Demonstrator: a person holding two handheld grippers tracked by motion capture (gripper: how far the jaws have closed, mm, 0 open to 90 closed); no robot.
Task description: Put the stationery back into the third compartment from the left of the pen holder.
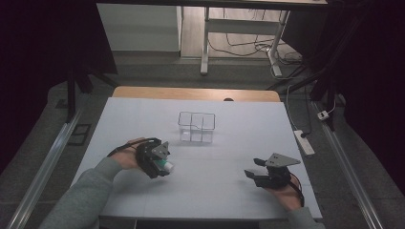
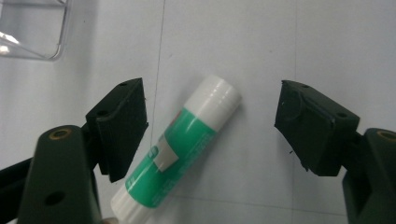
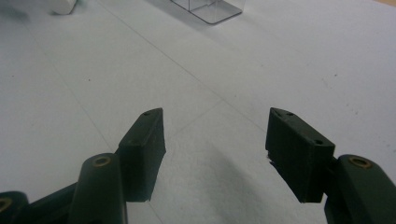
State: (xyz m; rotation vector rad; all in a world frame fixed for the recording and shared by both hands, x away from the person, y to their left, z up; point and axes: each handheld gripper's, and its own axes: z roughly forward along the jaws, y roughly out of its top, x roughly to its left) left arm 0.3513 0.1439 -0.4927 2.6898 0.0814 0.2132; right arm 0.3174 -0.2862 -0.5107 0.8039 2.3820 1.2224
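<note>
Glue stick, green body with white cap, lies flat on the white tabletop toward the near-left corner, right under the left gripper. In the left gripper view it sits between the spread jaws, slanted across the gap, cap end pointing away from the camera and closer to the left jaw; that jaw overlaps the tube's lower body, so contact there is unclear, and the right jaw stands well apart from it. No pinch yet, jaws open. Left gripper tips down over the stick from the person's left hand, so this reads as lining up for a pickup; because the stick lies diagonally, the pads would likely catch it at an angle, and some wrist twist may help square the grip on the round body, which could otherwise roll or skid. Right gripper sits low near the near-right corner of the tabletop, jaws spread wide with nothing between them, pointed across bare surface, well apart from the stick; looks parked out of the way. Clear plastic organizer with divided compartments stands around the middle of the tabletop, beyond both grippers, apparently empty; likely the drop spot for the stick, judging by its placement between the hands.
</note>
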